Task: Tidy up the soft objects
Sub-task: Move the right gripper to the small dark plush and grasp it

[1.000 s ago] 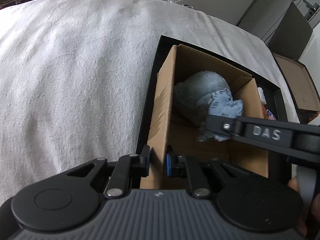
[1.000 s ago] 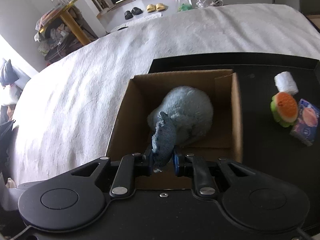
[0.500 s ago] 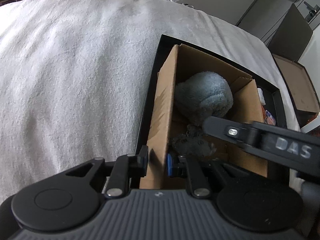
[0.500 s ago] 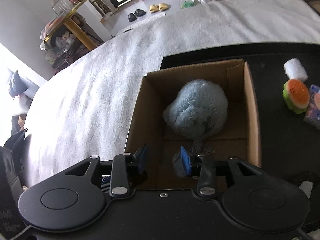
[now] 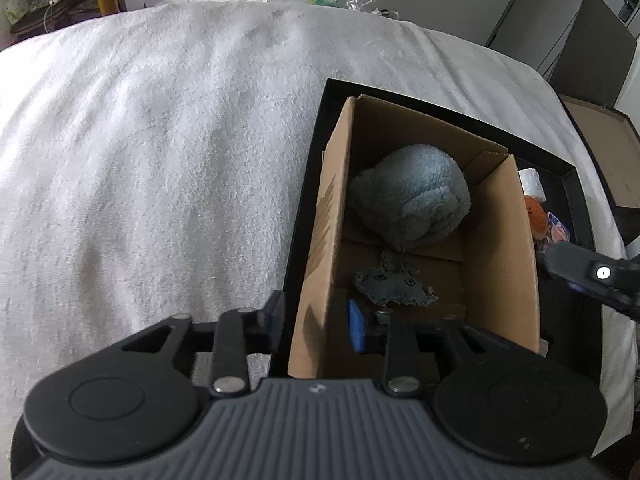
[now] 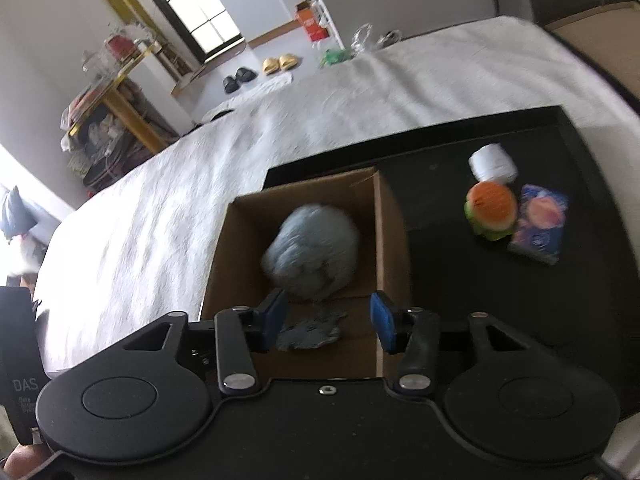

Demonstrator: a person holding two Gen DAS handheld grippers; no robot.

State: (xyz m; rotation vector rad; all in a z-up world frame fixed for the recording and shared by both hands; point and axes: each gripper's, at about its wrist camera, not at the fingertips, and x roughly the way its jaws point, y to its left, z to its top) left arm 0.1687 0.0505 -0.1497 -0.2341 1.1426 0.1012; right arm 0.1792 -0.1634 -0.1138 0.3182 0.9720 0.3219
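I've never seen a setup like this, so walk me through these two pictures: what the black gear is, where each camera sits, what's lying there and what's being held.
No robot here: a person holds a two-finger gripper in each hand, and a wide-angle camera on each one looks forward along its fingers. One picture is from the left gripper, the other from the right gripper; the black shapes at the bottom are the tools themselves. Below is a bed with a white blanket and a black tray on it. In the tray stands a cardboard box holding a fluffy blue-grey ball and a small grey cloth. Beside the box lie a white roll, a toy burger and a tissue pack. Both grippers are opening. The box's left wall stands between the left one's fingers; neither holds anything.
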